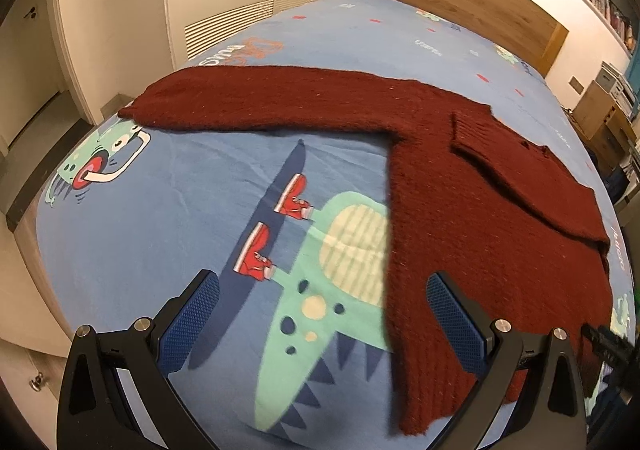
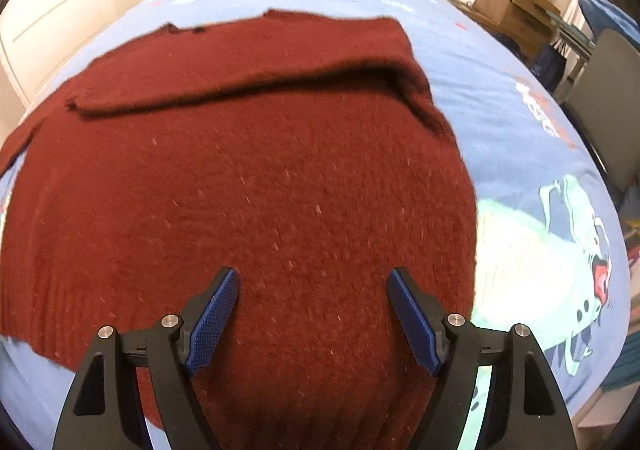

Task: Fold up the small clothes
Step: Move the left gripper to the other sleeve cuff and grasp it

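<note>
A dark red knitted sweater [image 1: 460, 186] lies flat on the bed [image 1: 180, 190], on a blue cover printed with cartoon dinosaurs. One sleeve [image 1: 260, 102] stretches out straight across the cover, while the other sleeve [image 2: 248, 78] is already folded in over the chest, so the fold looks partly done. The left gripper [image 1: 324, 314] hangs above the sweater's side edge near the hem with its jaws spread wide and nothing between them; one blue pad is over the bare cover, the other over the knit. The right gripper [image 2: 314, 314] hovers over the lower body of the sweater, its jaws also well apart and empty. The main risk from here is a poor pinch: the knit is thick and soft, and jaws coming down in the middle of a flat panel could bunch up a ridge of wool, or catch the bedcover along with it, and drag the whole garment out of line. A pull on only one layer at the hem could leave the back panel behind and produce a crooked fold. The tucked sleeve sits loosely and could slide off if the body is lifted fast or unevenly. The long sleeve, lying close to the bed's edge, might slip over the side.
</note>
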`<action>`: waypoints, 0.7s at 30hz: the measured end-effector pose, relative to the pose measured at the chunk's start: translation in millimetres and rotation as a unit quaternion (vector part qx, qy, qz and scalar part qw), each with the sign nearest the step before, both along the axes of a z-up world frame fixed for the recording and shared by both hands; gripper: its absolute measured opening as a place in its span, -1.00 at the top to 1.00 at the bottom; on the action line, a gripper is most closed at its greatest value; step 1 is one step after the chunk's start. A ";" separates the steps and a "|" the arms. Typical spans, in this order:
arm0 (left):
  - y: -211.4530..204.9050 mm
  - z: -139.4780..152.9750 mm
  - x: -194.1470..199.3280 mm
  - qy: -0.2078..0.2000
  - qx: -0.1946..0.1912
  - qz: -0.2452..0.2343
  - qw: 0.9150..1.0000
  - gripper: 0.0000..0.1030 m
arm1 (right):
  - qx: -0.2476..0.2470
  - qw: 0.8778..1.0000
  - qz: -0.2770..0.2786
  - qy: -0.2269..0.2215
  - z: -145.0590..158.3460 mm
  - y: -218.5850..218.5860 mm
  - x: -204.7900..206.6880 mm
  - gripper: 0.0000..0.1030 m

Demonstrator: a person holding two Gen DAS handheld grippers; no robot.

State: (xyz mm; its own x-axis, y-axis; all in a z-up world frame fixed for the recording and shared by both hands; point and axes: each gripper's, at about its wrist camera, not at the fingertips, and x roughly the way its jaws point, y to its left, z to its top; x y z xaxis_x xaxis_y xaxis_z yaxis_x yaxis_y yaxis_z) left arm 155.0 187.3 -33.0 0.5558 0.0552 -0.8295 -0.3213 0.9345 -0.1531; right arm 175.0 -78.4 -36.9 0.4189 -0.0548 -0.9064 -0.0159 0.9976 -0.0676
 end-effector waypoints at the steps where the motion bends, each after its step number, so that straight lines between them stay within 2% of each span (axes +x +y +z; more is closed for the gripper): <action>1: 4.3 -2.1 2.0 0.001 -0.003 0.003 1.000 -0.98 | 0.001 1.000 0.001 0.003 -2.4 -0.7 -1.8 -0.52; 11: 74.7 -21.0 38.5 0.005 -0.026 0.061 0.998 -0.97 | 0.006 1.000 0.004 0.008 -13.2 1.3 -13.5 -0.58; 15: 127.4 -29.4 58.5 -0.008 -0.082 0.098 0.992 -0.97 | 0.011 1.000 0.002 0.010 -14.0 0.8 -9.9 -0.59; 21: 192.9 -44.3 79.3 -0.020 -0.129 0.155 0.979 -0.97 | 0.014 1.000 0.004 0.013 -15.7 0.7 -5.4 -0.60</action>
